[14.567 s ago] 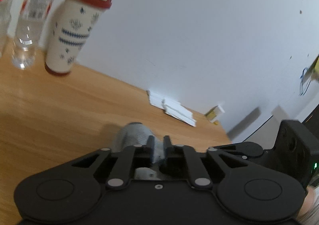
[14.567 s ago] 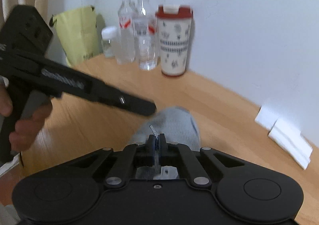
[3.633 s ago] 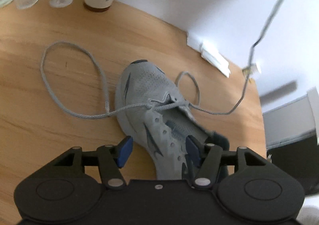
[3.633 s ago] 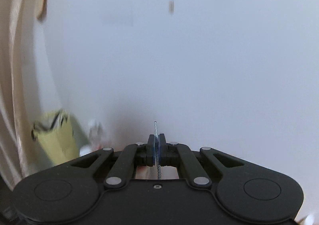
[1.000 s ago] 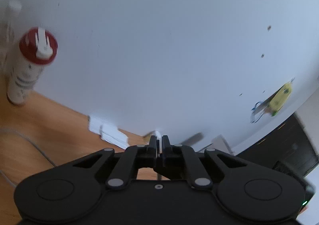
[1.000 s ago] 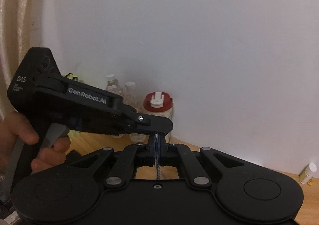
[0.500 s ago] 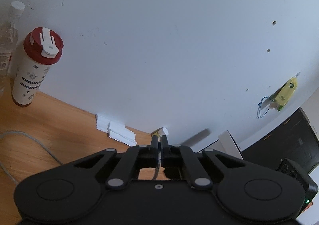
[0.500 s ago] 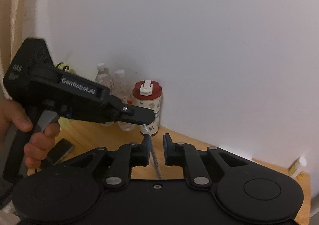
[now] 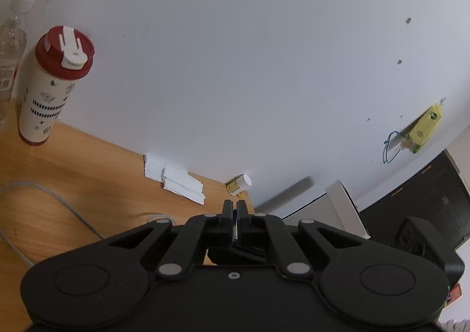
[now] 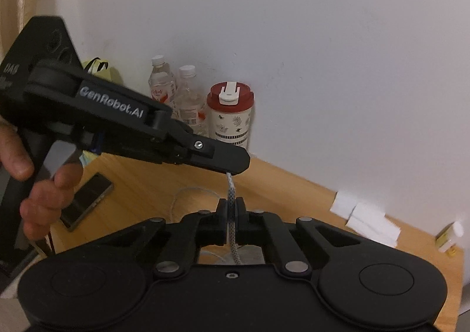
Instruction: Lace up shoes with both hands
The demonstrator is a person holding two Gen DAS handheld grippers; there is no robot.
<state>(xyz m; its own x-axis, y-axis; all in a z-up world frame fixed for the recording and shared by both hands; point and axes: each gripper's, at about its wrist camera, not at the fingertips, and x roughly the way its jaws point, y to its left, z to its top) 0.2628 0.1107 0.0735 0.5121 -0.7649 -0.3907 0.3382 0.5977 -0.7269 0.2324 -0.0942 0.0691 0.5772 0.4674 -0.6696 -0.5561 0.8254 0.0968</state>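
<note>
My left gripper [image 9: 234, 205] is shut, with a pale sliver of the lace tip between its fingers. In the right wrist view the left gripper [image 10: 235, 169] reaches in from the left and pinches the clear tip of the grey shoelace [image 10: 231, 188]. Just below it, the jaws of my right gripper [image 10: 232, 204] are closing, and their pads press on the same lace. The lace runs taut between the two grippers. More of the lace [image 9: 58, 198] lies slack on the wooden table [image 9: 88, 173]. The shoe is hidden under the grippers.
A red-lidded tumbler [image 10: 230, 117] and two clear bottles [image 10: 176, 97] stand against the white wall. A dark phone [image 10: 88, 199] lies at the left, near a person's hand [image 10: 44, 196]. White paper pads [image 9: 176, 179] and a small vial [image 9: 239, 183] sit by the wall.
Half a second ago my right gripper stood open beside the lace; now it is shut on it just under the left gripper's tip. The left gripper kept its hold.
</note>
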